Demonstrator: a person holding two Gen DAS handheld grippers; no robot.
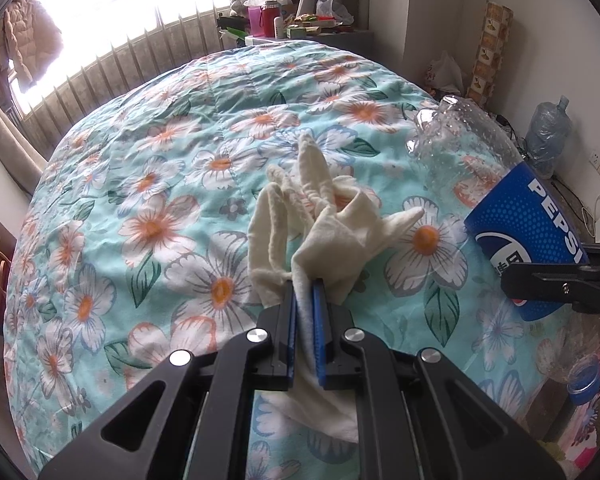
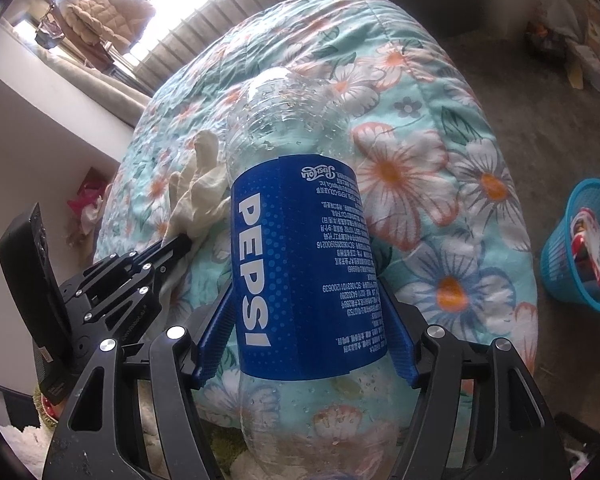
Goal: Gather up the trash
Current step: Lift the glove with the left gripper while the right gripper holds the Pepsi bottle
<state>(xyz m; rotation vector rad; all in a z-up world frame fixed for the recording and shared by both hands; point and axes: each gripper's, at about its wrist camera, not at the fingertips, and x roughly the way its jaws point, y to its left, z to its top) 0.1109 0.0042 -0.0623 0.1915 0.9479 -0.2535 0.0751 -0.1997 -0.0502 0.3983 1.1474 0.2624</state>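
Observation:
My left gripper (image 1: 305, 285) is shut on a crumpled cream cloth rag (image 1: 320, 216) and holds it over the floral quilt (image 1: 160, 200). The rag also shows in the right wrist view (image 2: 200, 188), held by the left gripper (image 2: 182, 242). My right gripper (image 2: 306, 312) is shut on an empty clear Pepsi bottle (image 2: 300, 264) with a blue label, gripped at the label, base pointing away. The bottle shows at the right of the left wrist view (image 1: 528, 220), with a right gripper finger (image 1: 556, 282) across it.
A blue plastic waste basket (image 2: 560, 276) holding some trash stands on the grey floor right of the bed. A cluttered table (image 1: 292, 20) stands beyond the bed by the window. A large water jug (image 1: 548, 132) and bags sit by the right wall.

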